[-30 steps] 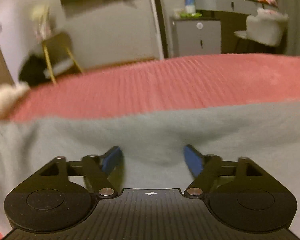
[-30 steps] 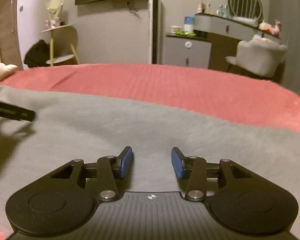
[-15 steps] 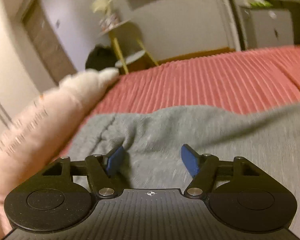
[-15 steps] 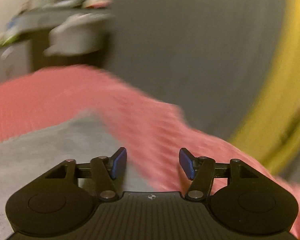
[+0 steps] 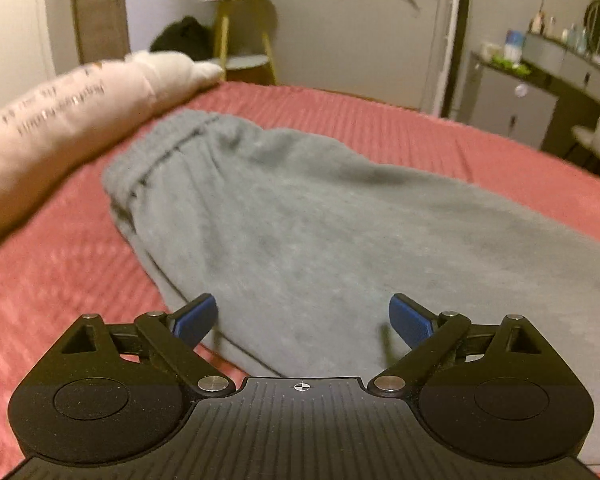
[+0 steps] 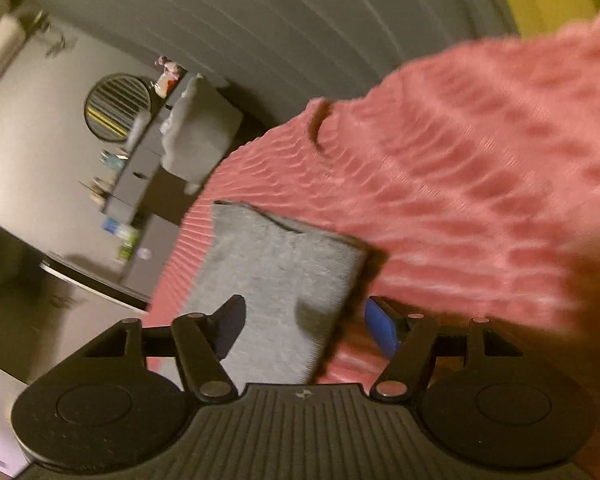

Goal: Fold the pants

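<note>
pants (image 5: 300,216) lying lengthwise, waistband far-left, cuff (image 6: 284,256) far-right | left gripper (image 5: 303,318) gaping, holding nothing, straddling near edge | right gripper (image 6: 304,326) gaping, holding nothing, straddling cuff end

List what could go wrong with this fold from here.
1. The open right gripper straddles the side edge of the grey fleece pants at the cuff; closing may also pinch the ribbed pink bedspread.
2. The open left gripper sits well short of the waistband, so the fold may skew.
</note>
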